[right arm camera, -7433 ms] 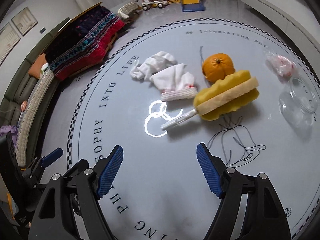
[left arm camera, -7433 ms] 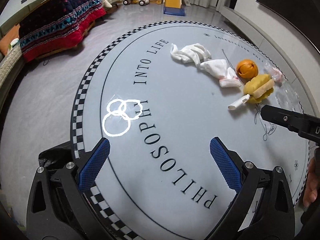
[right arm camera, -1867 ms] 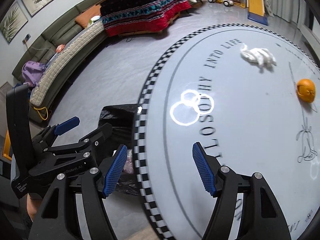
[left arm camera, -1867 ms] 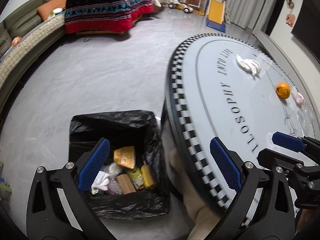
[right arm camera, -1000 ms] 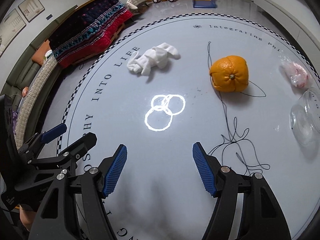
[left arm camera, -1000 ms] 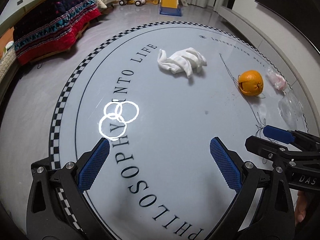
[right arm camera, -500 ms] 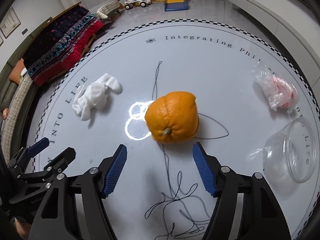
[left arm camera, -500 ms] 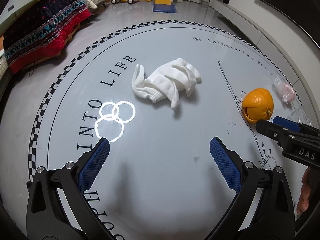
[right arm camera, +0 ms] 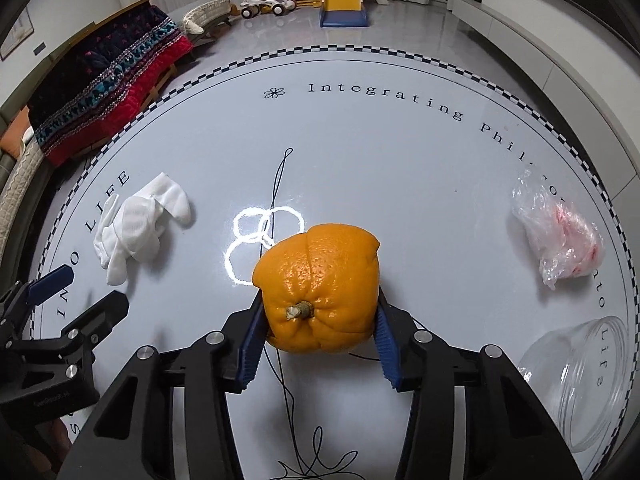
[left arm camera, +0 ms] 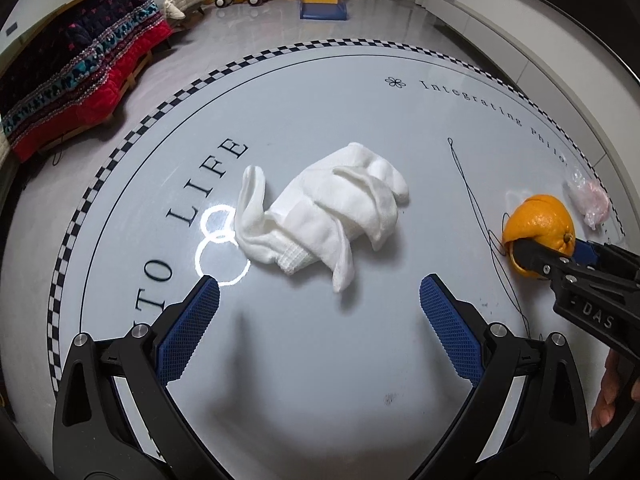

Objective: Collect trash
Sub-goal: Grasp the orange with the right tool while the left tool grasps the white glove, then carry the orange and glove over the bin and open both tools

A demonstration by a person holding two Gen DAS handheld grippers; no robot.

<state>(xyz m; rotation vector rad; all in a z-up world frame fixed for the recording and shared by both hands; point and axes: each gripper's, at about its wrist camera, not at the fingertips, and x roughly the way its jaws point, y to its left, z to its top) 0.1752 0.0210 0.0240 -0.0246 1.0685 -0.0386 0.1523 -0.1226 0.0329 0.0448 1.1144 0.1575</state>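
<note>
The right gripper (right arm camera: 318, 334) clamps the orange peel (right arm camera: 320, 292) on the round table (right arm camera: 400, 168). The left gripper (left arm camera: 320, 300) hovers wide apart, near the white cloth (left arm camera: 324, 216).

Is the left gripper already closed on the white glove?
No: the left gripper is open just short of the white glove, with both fingers clear of it.

Glossy tabletop (right arm camera: 400, 184) (lamp glare); dimpled orange peel (right arm camera: 320, 276); soft white cloth (left arm camera: 332, 216); crinkly clear plastic bag (right arm camera: 560, 240).
</note>
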